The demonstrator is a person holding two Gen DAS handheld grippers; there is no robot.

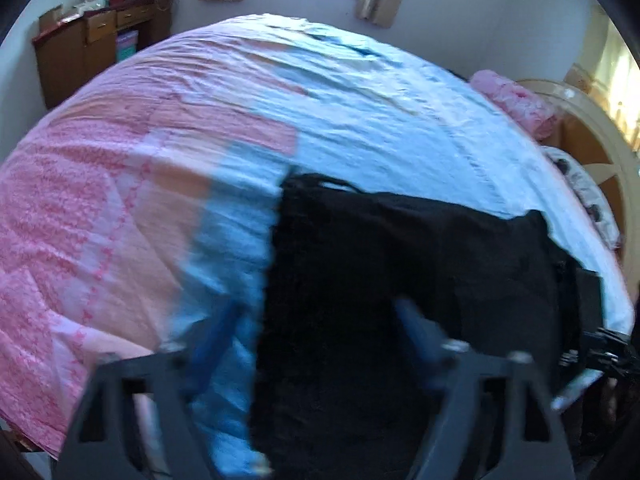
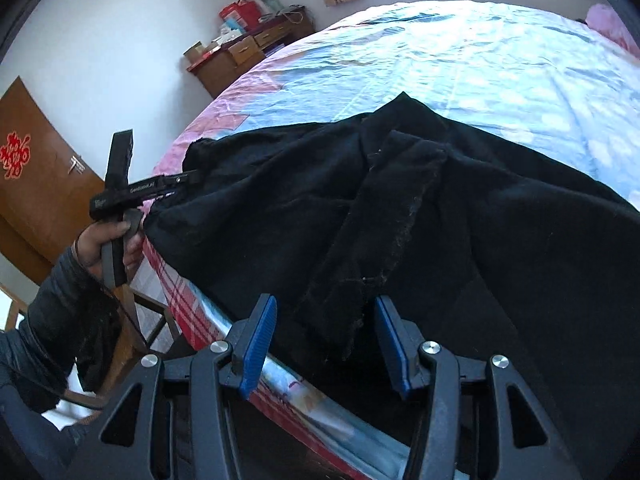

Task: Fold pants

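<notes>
Black pants (image 1: 400, 264) lie spread on the bed near its front edge; they also show in the right wrist view (image 2: 440, 208), with one folded strip of fabric on top. My left gripper (image 1: 320, 320) is open, its blue fingers blurred, hovering over the pants' left edge. My right gripper (image 2: 326, 320) is open, its blue pads (image 2: 260, 340) either side of the fabric strip's end at the bed edge, not closed on it. The left gripper also shows in the right wrist view (image 2: 168, 182), held by a hand at the pants' left end.
The bed has a pink and light-blue cover (image 1: 360, 128). A brown wooden desk (image 1: 96, 44) with boxes stands by the far wall. A pink pillow (image 1: 520, 104) and wooden headboard (image 1: 592, 148) are at the right. A brown door (image 2: 36, 176) is left of the bed.
</notes>
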